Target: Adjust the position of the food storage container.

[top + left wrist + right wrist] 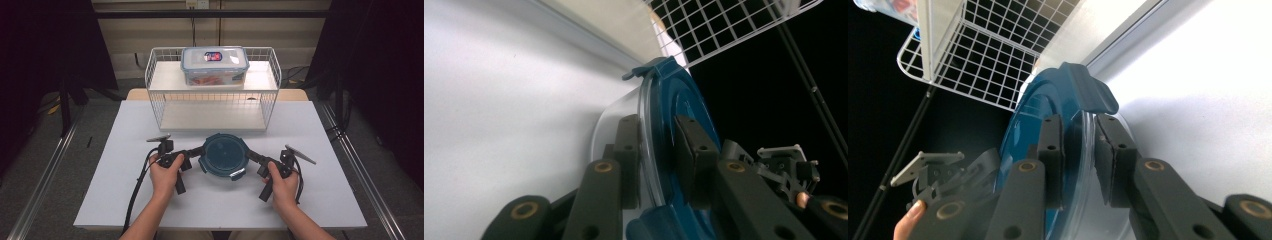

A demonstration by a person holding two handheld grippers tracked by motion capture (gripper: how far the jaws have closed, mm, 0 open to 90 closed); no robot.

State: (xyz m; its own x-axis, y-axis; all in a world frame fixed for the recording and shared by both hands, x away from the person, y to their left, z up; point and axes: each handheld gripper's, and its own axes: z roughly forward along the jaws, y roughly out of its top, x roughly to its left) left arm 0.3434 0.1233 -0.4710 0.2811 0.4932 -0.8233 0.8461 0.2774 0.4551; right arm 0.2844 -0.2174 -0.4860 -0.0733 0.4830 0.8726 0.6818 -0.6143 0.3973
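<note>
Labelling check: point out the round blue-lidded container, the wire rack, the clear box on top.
round container [223,155], high view, lid centre
wire rack [212,103], high view, front mesh
clear box [215,65], high view, lid

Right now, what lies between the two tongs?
In the high view, the round blue-lidded container sits between the left tongs and right tongs, each clamping its rim.

Passage behind the round container [223,155] is blocked by the wire rack [212,107]; bare table [125,125] is left open at both sides and, seemingly, in front.
</note>
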